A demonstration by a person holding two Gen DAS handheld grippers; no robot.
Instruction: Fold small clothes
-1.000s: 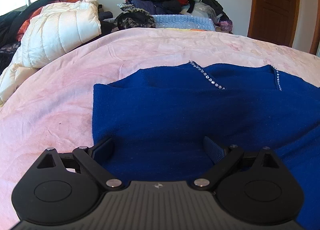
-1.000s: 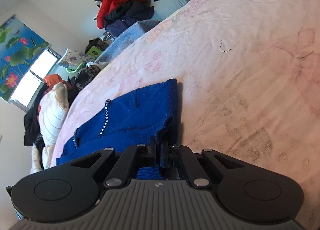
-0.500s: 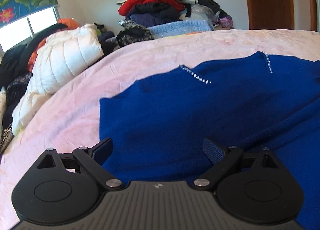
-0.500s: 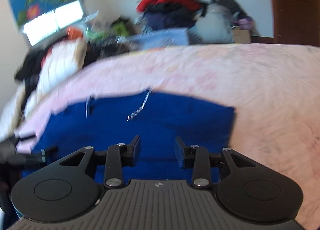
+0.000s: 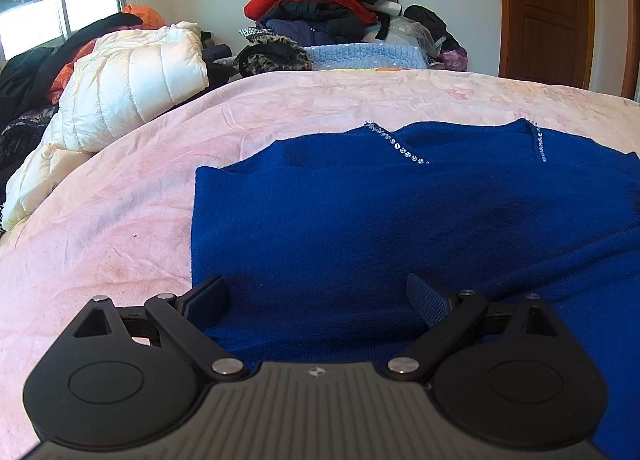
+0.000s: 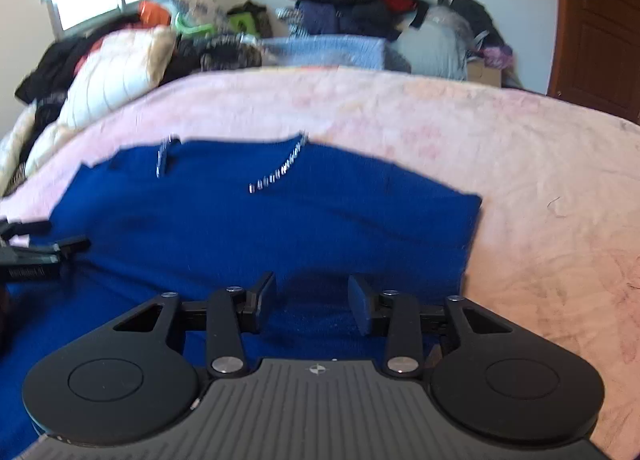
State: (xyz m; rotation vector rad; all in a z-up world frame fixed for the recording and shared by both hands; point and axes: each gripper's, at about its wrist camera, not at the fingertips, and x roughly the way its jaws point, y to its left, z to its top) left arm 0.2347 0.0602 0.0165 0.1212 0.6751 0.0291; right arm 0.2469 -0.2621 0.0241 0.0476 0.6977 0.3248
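A royal-blue knit sweater (image 5: pixel 400 220) with rhinestone trim at its neckline lies flat on the pink bedspread (image 5: pixel 120 220), both sides folded inward. My left gripper (image 5: pixel 316 292) hovers open over its near left part, fingers wide apart with only cloth beneath. In the right wrist view the same sweater (image 6: pixel 280 228) fills the middle. My right gripper (image 6: pixel 312 296) sits above its near right part, jaws opening, nothing pinched between the pads. The left gripper's fingers (image 6: pixel 48 248) show at that view's left edge.
A white puffer jacket (image 5: pixel 132 80) and dark clothes lie at the bed's far left. A tall heap of red and black garments (image 5: pixel 320 8) on a light blue knit (image 5: pixel 368 56) stands behind the bed. A brown door (image 5: pixel 548 12) is at the back right.
My right gripper let go of the sweater's folded right edge, opened, rolled level and lifted back. The left gripper stayed open and shifted only slightly.
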